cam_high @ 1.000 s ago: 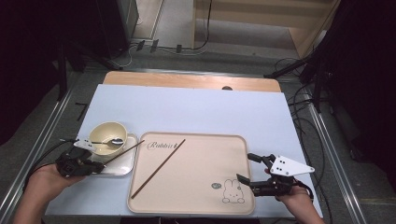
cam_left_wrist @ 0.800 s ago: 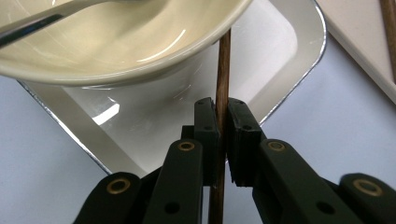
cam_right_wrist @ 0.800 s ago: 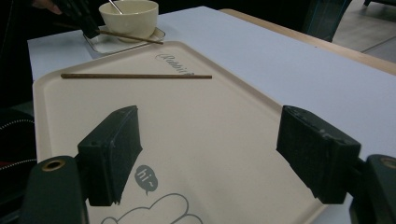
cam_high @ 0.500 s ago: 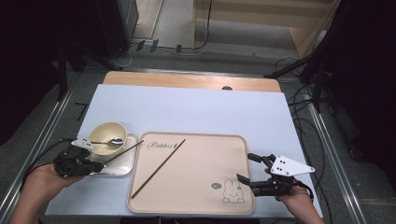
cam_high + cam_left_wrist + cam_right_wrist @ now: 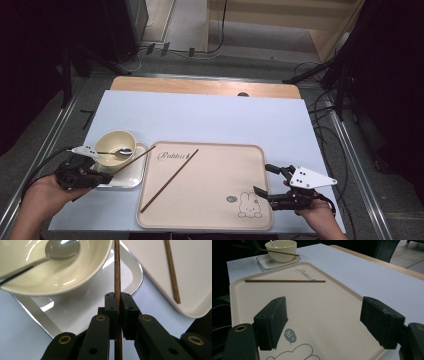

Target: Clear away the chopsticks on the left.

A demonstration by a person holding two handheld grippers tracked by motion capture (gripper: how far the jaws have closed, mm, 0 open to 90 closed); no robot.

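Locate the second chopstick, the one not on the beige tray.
High view, left side: the chopstick is clamped in the left tool, angled over the small white plate beside the bowl, its tip reaching the beige tray.

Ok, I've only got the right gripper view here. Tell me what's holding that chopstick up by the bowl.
Observer: The left hand-held gripper is shut on the chopstick; the left gripper view shows it pinched between the pads.
Operator: Say whether its tip is over the tray yet.
Observer: From the high view, the tip reaches about the beige tray edge, with the shaft crossing the small white plate.
Operator: Now confirm what's inside the bowl.
Observer: The left gripper view looks into the bowl: a metal spoon rests in it, nothing else visible.
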